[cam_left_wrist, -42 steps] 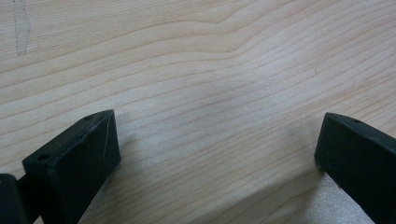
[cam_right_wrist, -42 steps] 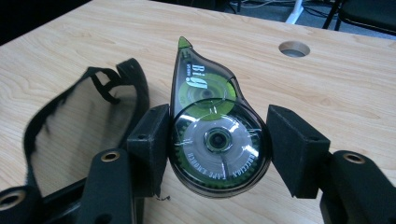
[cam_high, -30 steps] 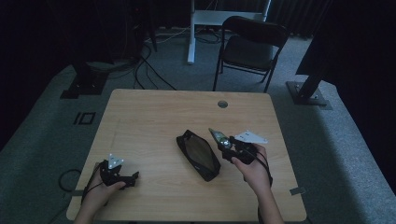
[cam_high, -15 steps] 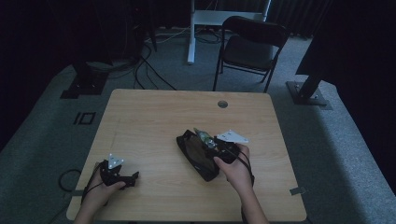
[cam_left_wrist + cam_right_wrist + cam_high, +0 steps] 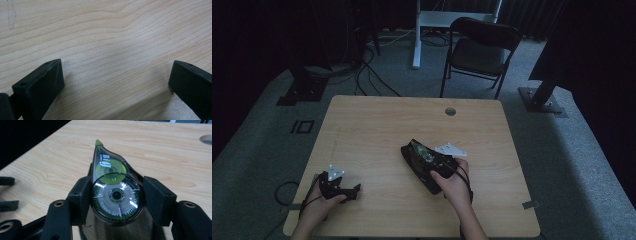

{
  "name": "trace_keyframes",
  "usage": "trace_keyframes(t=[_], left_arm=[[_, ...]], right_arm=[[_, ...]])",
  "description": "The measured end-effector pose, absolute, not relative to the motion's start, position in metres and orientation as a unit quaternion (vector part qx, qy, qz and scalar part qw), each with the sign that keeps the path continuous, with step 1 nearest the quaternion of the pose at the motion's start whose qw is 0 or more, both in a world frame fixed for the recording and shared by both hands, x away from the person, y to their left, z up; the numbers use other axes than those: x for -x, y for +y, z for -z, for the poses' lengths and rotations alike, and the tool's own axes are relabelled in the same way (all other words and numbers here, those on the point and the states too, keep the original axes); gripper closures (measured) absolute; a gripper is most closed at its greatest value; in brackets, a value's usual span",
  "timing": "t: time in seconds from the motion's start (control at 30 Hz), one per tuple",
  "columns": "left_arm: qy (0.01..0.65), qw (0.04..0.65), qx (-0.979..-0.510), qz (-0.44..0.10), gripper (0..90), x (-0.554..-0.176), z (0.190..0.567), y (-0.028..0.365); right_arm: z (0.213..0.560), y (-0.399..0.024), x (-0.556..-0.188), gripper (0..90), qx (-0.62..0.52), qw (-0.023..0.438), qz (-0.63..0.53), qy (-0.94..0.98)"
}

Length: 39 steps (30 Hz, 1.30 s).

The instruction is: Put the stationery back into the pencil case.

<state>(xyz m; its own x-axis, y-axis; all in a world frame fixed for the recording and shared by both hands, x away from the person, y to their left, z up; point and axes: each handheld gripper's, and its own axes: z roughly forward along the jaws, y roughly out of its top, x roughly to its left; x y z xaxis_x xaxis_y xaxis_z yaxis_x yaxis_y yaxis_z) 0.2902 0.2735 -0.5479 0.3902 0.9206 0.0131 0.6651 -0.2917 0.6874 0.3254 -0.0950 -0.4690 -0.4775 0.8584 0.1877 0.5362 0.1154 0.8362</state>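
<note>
We read "CORRECTION TAPE SMOOTH" ringing the clear wheel of the teardrop-shaped smoky plastic correction tape dispenser with green spool (image 5: 115, 195). The right gripper (image 5: 117, 195) clenches it between its jaws, above the flat black zip pouch (image 5: 418, 162); a second ago it hovered beside that pouch. The left gripper (image 5: 116, 82) stays released on the pale wooden table (image 5: 377, 130).

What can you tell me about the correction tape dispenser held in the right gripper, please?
The correction tape dispenser is a teardrop-shaped case of smoky clear plastic with a green tip, a green reel near that tip and a larger pale printed reel behind it. The right gripper clamps its round end, one black jaw on each side, flat face toward the camera, tip pointing away. It is held above a dark pouch on the wooden table.
</note>
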Motion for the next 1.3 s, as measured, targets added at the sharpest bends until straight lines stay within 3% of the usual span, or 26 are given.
trace_keyframes(t=[0.63,1.03,1.3], left_arm=[[0.51,0.304,-0.777,-0.209,0.2,-0.29,0.548,0.274],[0.511,0.305,-0.776,-0.209,0.2,-0.29,0.548,0.273],[0.511,0.305,-0.776,-0.209,0.2,-0.29,0.548,0.273]], right_arm=[[0.493,-0.086,-0.335,41.2,-0.528,0.15,-0.436,0.713],[0.493,-0.083,-0.337,41.2,-0.564,0.116,-0.419,0.702],[0.495,-0.078,-0.335,41.1,-0.592,0.119,-0.409,0.684]])
